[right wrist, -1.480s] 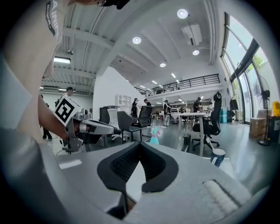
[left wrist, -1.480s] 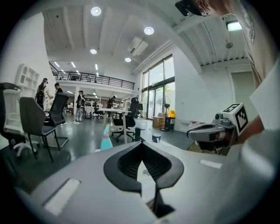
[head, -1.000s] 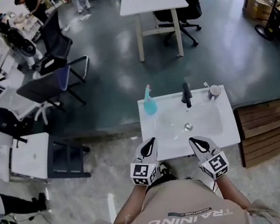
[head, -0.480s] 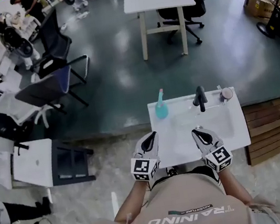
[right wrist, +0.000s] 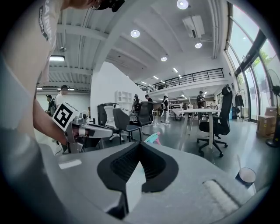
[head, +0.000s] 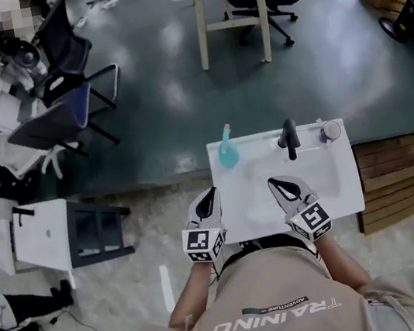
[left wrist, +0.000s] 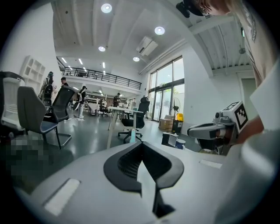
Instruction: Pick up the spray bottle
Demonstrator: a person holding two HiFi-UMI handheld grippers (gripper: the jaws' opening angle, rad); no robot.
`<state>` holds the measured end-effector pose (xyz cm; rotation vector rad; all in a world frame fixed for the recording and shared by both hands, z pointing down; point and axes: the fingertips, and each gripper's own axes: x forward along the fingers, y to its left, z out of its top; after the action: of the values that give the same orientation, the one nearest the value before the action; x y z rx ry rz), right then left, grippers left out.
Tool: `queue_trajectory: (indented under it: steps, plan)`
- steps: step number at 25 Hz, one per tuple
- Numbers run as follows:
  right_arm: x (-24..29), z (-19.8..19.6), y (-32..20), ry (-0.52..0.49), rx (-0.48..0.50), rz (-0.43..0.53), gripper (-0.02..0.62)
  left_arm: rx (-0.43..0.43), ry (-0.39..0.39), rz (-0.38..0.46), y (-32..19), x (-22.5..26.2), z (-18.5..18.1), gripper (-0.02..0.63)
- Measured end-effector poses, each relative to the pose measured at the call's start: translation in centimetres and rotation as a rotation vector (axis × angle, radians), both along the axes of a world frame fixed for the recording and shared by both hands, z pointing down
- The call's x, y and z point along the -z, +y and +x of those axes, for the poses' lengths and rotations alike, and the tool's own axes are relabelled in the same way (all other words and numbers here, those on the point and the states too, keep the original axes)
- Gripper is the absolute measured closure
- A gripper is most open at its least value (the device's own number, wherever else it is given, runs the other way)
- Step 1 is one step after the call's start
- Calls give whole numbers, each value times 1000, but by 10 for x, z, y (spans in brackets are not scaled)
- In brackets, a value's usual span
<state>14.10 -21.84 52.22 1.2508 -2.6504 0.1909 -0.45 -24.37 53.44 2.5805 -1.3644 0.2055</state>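
teal spray bottle, pink nozzle on top, upright on the back-left corner of the white sink. long axis vertical. ahead of both grippers, well apart from either.

left gripper: jaws together, nothing held. bottle ahead of it, a touch to its right.

right gripper: jaws fully together too, empty. bottle ahead and off to its left, faucet more squarely in front.

nearer to the left gripper by the look of it, so probably the pick hand. needs jaws opened first, then a level approach to close across the upright body.

from the head view: full layout and both gaps. from the left gripper view: only a thin sliver of bottle just over the jaw tips, near centre, so aim roughly on. from the right gripper view: nozzle and shoulder peeking over the jaws, plus a cup low on its right.
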Motion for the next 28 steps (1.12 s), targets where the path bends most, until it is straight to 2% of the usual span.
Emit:
queue_trajectory:
  steps: [6, 15, 18, 21, 23, 28]
  plan:
    - [-15, -1, -24, -16, 72, -8, 592, 46, -28, -15, -5, -2, 15, 588]
    - [-18, -9, -55, -18, 184, -18, 591, 122, -34, 15, -10, 12, 21, 588]
    - [-24, -20, -62, 6, 219, -35, 506, 130, -36, 14, -10, 10, 14, 588]
    - [-33, -30, -72, 34, 214, -46, 472, 132, -28, 0, -10, 6, 4, 588]
    - [-45, -35, -79, 49, 208, -69, 426, 124, -24, -2, -9, 5, 1, 588]
    - [-67, -44, -103, 80, 185, -89, 411, 97, -18, 3, -11, 6, -3, 588]
